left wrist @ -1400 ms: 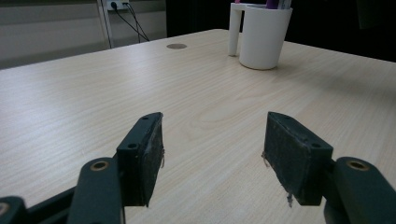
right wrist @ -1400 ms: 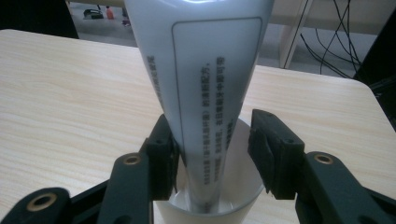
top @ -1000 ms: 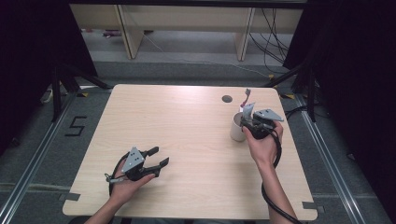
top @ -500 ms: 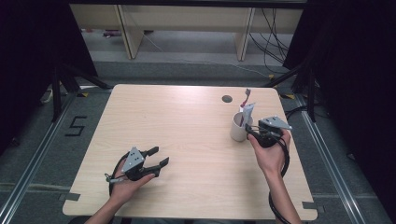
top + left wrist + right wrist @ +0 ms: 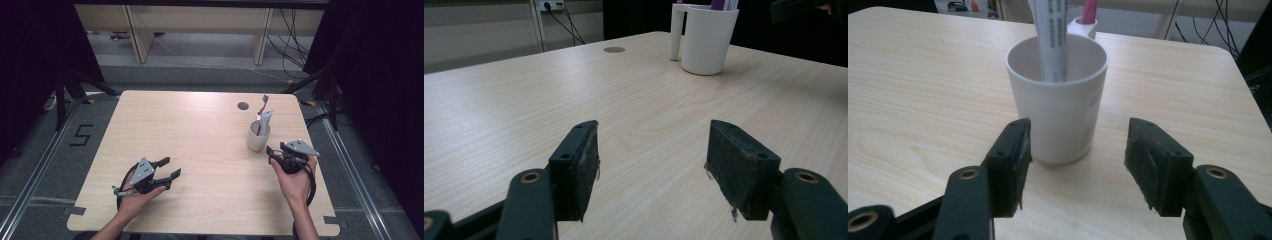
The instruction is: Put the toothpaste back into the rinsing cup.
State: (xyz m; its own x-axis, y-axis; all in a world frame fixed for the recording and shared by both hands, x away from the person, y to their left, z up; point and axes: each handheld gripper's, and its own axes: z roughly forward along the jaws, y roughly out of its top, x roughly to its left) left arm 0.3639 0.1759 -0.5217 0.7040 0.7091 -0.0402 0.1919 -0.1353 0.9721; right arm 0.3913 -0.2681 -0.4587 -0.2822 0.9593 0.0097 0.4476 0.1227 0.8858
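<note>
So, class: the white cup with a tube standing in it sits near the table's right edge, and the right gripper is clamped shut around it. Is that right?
Not quite. The right gripper is not clamped on the white cup: in the right gripper view its jaws stand wide open just short of the cup, touching nothing. The rest holds: the tube stands in the cup, near the table's right edge.

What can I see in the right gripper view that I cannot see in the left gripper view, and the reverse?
The right gripper view looks into the white cup: a white tube stands inside, and a pink stick rises behind the rim. The left gripper view shows the cup's handle, a round hole in the table, and a wall socket. Both show the cup, the wooden table, and two open black jaws with nothing between them.
</note>
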